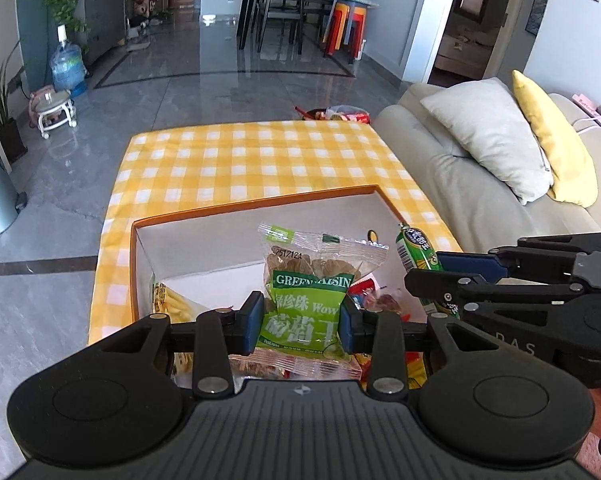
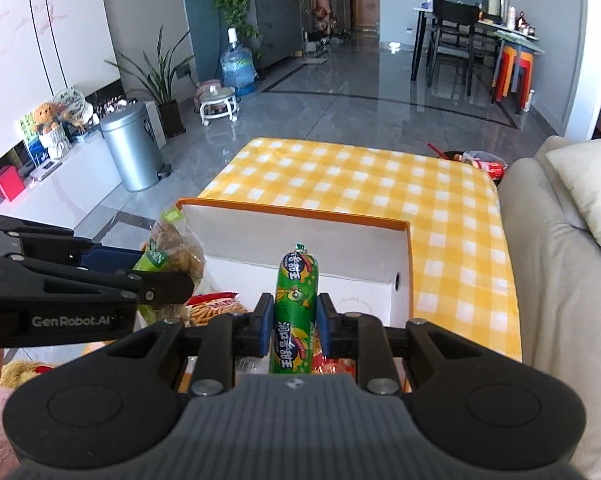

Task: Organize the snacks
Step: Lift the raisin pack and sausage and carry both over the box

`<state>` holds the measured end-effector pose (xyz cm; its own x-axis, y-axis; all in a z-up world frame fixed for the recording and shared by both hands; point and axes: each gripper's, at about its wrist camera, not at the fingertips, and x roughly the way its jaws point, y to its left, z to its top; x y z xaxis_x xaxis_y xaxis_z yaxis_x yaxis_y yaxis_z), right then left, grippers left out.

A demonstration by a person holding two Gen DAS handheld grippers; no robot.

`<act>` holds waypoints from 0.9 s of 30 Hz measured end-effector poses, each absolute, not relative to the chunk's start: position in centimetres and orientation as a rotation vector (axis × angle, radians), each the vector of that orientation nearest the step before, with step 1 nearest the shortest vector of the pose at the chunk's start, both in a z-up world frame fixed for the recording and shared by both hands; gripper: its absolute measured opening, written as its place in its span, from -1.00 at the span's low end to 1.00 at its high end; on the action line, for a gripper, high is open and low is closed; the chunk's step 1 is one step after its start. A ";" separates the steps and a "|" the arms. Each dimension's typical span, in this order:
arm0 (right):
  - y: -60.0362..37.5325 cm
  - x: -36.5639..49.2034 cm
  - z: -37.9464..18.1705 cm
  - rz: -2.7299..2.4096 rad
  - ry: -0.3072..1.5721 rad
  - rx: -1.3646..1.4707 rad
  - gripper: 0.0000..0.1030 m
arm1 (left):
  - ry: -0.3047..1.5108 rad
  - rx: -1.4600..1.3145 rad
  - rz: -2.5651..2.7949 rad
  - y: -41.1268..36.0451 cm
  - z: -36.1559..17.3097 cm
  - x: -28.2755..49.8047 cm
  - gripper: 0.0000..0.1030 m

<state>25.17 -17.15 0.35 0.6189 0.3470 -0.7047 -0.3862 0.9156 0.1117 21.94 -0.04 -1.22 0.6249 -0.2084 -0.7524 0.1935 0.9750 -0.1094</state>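
The box (image 1: pixel 256 204) is the landmark. Its far half shows bare white floor, open from above, walled by the orange rim on the far and right sides. Its near half is crowded with loose snack packets (image 1: pixel 380 300), with a yellow packet (image 1: pixel 168 300) against the left wall. Over that clutter the left tongs (image 1: pixel 303 322) grip a raisin bag (image 1: pixel 312 292) and the right tongs (image 2: pixel 291 322) grip a green sausage (image 2: pixel 296 300), side by side and close together, each blocking the other's sideways path. Beyond the box the checkered table (image 1: pixel 240 160) lies open. Right of the box, a sofa (image 1: pixel 480 184) hems the table edge.
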 end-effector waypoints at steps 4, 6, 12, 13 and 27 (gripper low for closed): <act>-16.8 27.8 -0.6 0.461 0.842 -0.032 -0.62 | 0.902 -0.037 -0.238 0.8 -2.1 24.2 -0.19; -16.5 28.9 -1.3 0.492 0.851 -0.023 -0.62 | 0.922 -0.045 -0.237 1.1 -2.8 25.2 -0.19; -14.7 32.1 -4.0 0.526 0.922 -0.057 -0.62 | 0.981 -0.036 -0.223 1.5 -5.2 28.2 -0.19; -14.4 32.7 -4.5 0.531 0.939 -0.049 -0.62 | 0.991 -0.032 -0.220 1.5 -5.7 28.7 -0.20; -11.0 37.7 -10.4 0.584 1.123 -0.019 -0.62 | 1.139 0.052 -0.143 2.4 -10.4 33.3 -0.19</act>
